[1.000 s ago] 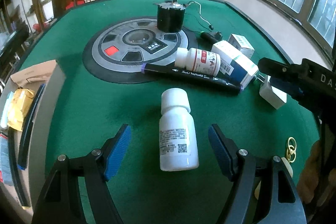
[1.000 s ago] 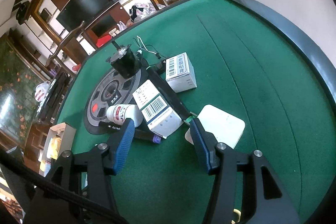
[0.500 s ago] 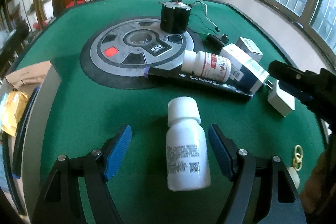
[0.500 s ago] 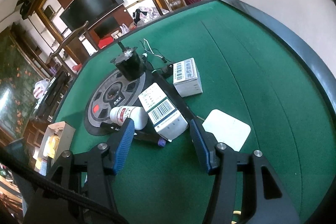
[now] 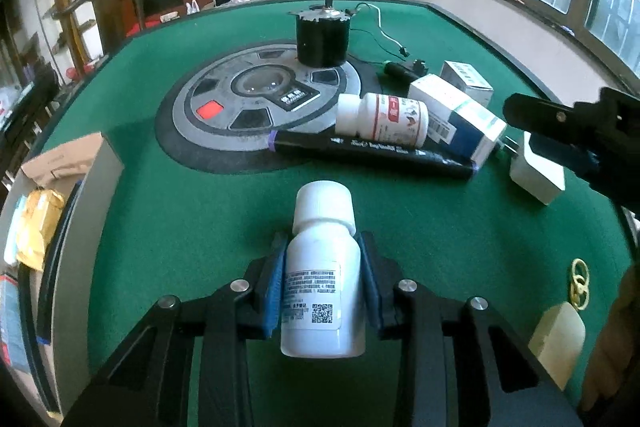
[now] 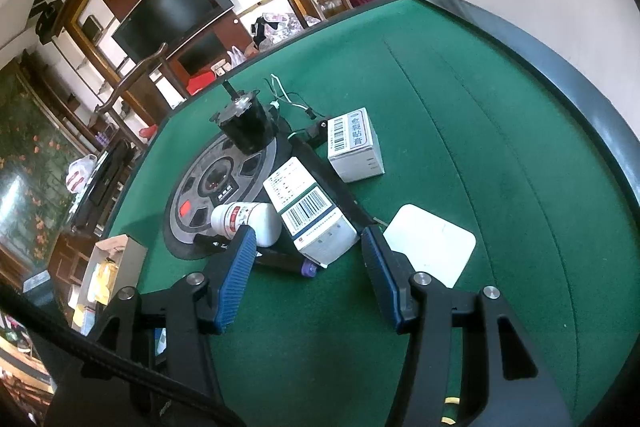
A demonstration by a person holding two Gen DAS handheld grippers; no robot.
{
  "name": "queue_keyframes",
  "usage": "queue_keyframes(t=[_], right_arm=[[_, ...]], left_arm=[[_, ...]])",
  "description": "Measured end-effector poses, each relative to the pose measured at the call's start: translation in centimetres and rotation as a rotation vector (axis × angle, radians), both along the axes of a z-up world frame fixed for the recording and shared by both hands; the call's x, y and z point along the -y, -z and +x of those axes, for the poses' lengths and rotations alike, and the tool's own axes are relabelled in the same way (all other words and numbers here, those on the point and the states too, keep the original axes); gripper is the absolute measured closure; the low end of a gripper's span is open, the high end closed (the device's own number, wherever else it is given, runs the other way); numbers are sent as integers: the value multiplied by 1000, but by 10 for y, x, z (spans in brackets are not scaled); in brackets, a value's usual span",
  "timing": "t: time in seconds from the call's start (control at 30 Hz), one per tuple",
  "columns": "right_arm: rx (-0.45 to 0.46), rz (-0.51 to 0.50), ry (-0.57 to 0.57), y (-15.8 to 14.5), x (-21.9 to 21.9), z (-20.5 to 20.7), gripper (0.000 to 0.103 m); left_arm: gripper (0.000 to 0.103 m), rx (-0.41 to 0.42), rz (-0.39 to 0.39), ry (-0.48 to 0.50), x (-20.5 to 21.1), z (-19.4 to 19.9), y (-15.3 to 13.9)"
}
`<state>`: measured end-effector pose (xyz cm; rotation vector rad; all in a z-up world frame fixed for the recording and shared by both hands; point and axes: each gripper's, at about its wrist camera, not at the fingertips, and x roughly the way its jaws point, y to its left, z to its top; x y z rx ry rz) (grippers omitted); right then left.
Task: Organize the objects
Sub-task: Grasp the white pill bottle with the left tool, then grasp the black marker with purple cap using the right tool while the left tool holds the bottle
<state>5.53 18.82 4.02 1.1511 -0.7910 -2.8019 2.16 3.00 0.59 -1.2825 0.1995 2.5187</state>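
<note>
My left gripper point(image 5: 323, 251) is shut on a plain white bottle point(image 5: 323, 275), its blue pads pressed on both sides of the body. Ahead on the green table lie a red-labelled white bottle point(image 5: 382, 119), a black marker point(image 5: 372, 151), a blue-and-white box point(image 5: 456, 115), a small white box point(image 5: 466, 81) and a white charger point(image 5: 536, 173). My right gripper point(image 6: 306, 247) is open, just short of the blue-and-white box point(image 6: 308, 211), with the charger point(image 6: 430, 245) to its right. It shows at the right of the left wrist view point(image 5: 568, 123).
A black motor point(image 5: 322, 37) with wires stands on the round grey centre panel point(image 5: 240, 99). An open cardboard box point(image 5: 60, 187) with packets sits at the left table edge. A gold ring charm point(image 5: 579, 283) and a pale block point(image 5: 558, 341) lie at the near right.
My left gripper has moved forward around the plain white bottle and closed on it. My right gripper has stayed open and edged closer to the blue-and-white box.
</note>
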Motion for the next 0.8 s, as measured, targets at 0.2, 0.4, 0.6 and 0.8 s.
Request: queue_keyframes(t=[0.2, 0.4, 0.6, 0.8], right_arm=[[1, 9, 16, 0, -3, 1, 49], [7, 33, 27, 1, -3, 2, 49], [21, 96, 26, -1, 1, 2, 49], [47, 21, -28, -10, 6, 6, 49]], left_arm=[[74, 31, 50, -1, 9, 14, -5], [74, 1, 104, -8, 36, 42, -20], [74, 25, 170, -64, 86, 52, -25], [74, 40, 232, -88, 116, 57, -23]])
